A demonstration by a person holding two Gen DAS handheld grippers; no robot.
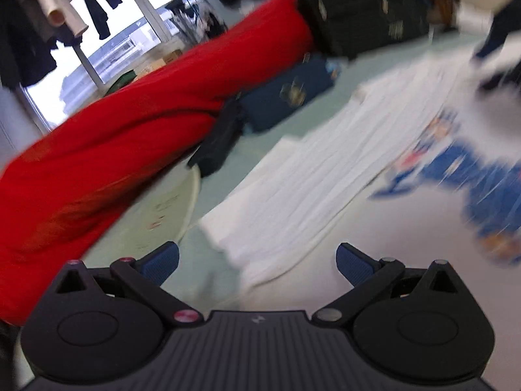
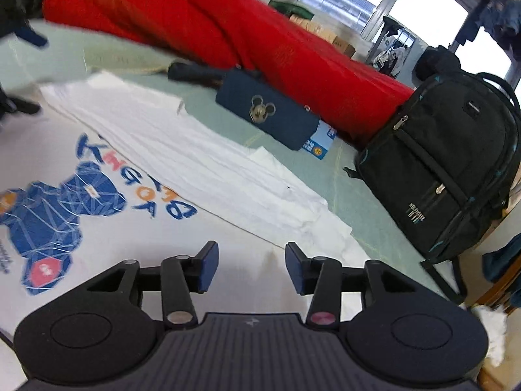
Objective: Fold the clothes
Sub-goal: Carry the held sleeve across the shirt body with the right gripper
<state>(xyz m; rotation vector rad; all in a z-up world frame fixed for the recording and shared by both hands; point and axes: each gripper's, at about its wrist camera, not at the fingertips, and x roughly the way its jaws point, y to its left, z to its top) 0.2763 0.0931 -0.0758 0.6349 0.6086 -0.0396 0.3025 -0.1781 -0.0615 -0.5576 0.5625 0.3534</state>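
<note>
The white T-shirt [image 2: 182, 169] lies flat on the pale green surface [image 2: 355, 195] beside the red bedding [image 2: 260, 39]; light, limp cotton (best pinched at its hem corners); both the left gripper [image 1: 257, 260] and the right gripper [image 2: 252, 267] stand released, grasping nothing.

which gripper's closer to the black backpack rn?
Right. The right gripper hangs open over the white shirt, with the black backpack close ahead to its right. From the left gripper, it sits far across the shirt.

The left claw [image 1: 257, 262] hangs with jaws wide apart and nothing between them above the near edge of a white T-shirt [image 1: 312, 176]; a red blanket [image 1: 130, 130] lies left.
</note>
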